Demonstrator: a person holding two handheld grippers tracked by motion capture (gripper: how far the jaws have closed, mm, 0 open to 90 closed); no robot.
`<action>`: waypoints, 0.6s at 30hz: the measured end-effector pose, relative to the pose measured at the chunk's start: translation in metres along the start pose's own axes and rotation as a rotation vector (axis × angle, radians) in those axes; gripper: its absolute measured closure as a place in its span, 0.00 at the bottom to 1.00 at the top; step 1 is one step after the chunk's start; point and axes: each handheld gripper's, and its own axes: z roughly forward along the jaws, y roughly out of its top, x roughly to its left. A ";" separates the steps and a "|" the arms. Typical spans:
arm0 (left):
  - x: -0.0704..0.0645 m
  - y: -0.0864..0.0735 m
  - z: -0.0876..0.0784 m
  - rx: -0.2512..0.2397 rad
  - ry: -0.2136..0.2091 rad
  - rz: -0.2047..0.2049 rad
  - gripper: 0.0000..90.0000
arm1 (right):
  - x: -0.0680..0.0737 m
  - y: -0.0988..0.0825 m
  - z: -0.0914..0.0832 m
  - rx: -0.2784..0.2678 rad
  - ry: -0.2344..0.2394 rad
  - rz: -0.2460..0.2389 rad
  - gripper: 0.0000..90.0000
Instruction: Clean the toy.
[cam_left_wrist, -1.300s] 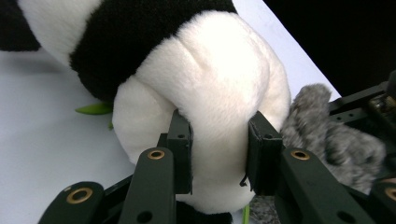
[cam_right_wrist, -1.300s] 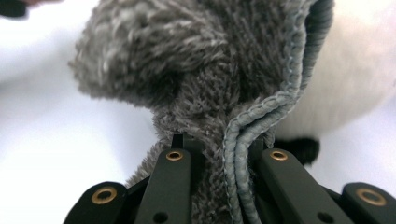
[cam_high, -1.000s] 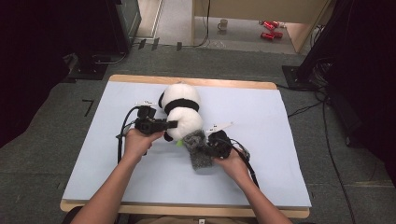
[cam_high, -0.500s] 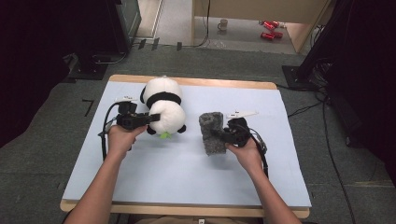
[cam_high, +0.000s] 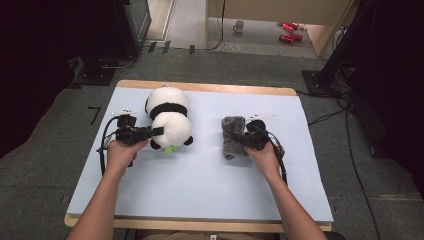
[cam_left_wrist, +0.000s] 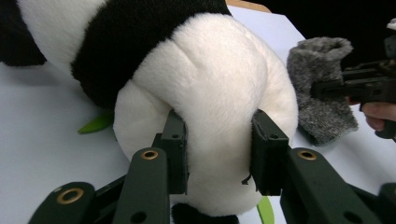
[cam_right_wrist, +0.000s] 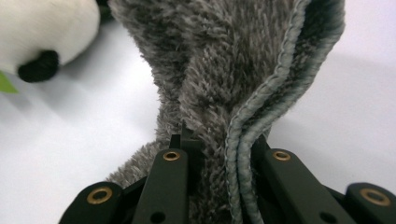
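Note:
A black-and-white plush panda (cam_high: 170, 120) lies on the pale blue mat (cam_high: 200, 195), left of centre. My left gripper (cam_high: 157, 131) comes at it from the left and is shut on its white rump (cam_left_wrist: 210, 84). The pads (cam_left_wrist: 175, 149) still dent the plush, though the jaws have just been opening a little. A grey fuzzy cloth piece (cam_high: 231, 137) lies right of centre, and my right gripper (cam_high: 243, 140) is shut on it. In the right gripper view the jaws (cam_right_wrist: 219, 149) pinch its folded, stitched edge (cam_right_wrist: 224, 60). The left gripper view shows the grey piece (cam_left_wrist: 322, 93) and the right gripper (cam_left_wrist: 359, 86) beyond the panda.
A small green leaf (cam_high: 171, 149) sticks out under the panda. The mat covers a wooden table (cam_high: 225, 89) with free mat in front of both hands. Beyond the table stand dark equipment bases, cables, a mug (cam_high: 240, 25) and red cans (cam_high: 287, 32) on the floor.
The two hands have drawn apart. The left gripper carried the panda leftward, and the right gripper carried the grey piece to the right. A wide gap of mat now lies between them.

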 end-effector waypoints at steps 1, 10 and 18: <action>0.000 -0.001 0.000 -0.004 0.003 -0.008 0.68 | -0.001 0.000 0.003 0.008 -0.003 -0.001 0.87; -0.003 -0.004 -0.002 -0.015 0.034 0.035 0.57 | -0.007 -0.001 0.016 0.023 -0.013 -0.011 0.73; -0.003 0.000 -0.004 -0.012 0.035 0.057 0.44 | -0.014 0.001 0.006 -0.016 0.032 0.044 0.48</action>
